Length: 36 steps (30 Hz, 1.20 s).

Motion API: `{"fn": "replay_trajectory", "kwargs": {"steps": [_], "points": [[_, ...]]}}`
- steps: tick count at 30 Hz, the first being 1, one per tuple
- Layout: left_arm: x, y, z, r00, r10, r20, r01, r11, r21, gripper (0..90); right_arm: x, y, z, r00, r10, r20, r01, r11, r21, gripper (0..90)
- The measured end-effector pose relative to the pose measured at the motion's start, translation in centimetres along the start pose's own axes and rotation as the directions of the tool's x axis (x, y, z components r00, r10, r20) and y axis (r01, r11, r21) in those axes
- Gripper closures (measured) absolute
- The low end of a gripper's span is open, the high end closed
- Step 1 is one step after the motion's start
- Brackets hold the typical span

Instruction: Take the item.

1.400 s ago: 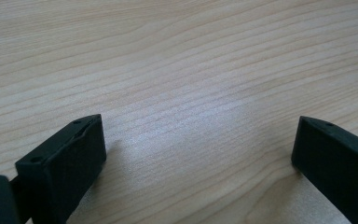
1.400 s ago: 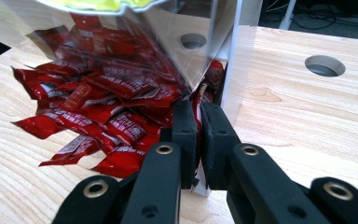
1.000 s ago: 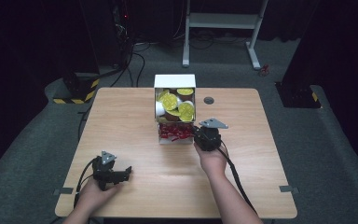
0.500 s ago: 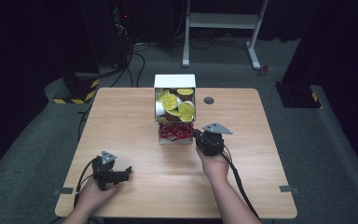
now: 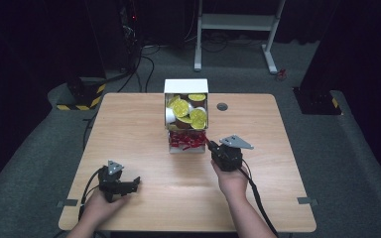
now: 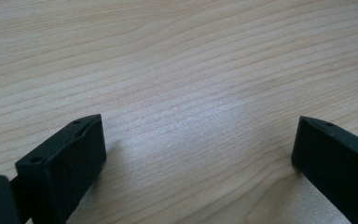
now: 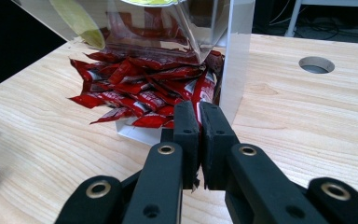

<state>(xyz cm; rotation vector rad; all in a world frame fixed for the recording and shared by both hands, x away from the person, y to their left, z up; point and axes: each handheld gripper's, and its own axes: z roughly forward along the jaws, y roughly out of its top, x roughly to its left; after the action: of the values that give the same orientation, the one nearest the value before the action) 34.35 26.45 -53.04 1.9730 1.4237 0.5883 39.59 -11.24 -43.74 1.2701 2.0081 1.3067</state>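
Note:
A white dispenser box (image 5: 186, 85) stands mid-table, with yellow-lidded cups (image 5: 182, 107) in its clear upper part and a heap of red packets (image 5: 184, 141) in its bottom tray. In the right gripper view the heap (image 7: 140, 95) spills out under the clear wall. My right gripper (image 5: 212, 147) sits at the tray's right front corner, and its jaws (image 7: 199, 109) are shut on the edge of one red packet (image 7: 202, 95). My left gripper (image 5: 133, 183) rests at the table's front left, open (image 6: 196, 135) over bare wood with nothing between its jaws.
The wooden table (image 5: 129, 129) has a round cable hole (image 5: 222, 106) to the right of the dispenser. A white desk frame (image 5: 235, 22) and cables lie on the dark floor behind. Hands and forearms come in from the front edge.
My right gripper has drawn back a little from the dispenser toward the front, still shut. The left gripper has stayed in place.

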Motion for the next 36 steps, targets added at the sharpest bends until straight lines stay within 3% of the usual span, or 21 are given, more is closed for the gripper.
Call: {"fn": "replay_trajectory", "kwargs": {"steps": [36], "points": [[0.0, 0.0, 0.0, 1.0000, 0.006, -0.002, -0.006, 1.0000, -0.001, 3.3, 0.0, -0.9, -2.1, 0.9995, -0.010, -0.029, 0.009, 0.999, -0.047, 87.8]]}}
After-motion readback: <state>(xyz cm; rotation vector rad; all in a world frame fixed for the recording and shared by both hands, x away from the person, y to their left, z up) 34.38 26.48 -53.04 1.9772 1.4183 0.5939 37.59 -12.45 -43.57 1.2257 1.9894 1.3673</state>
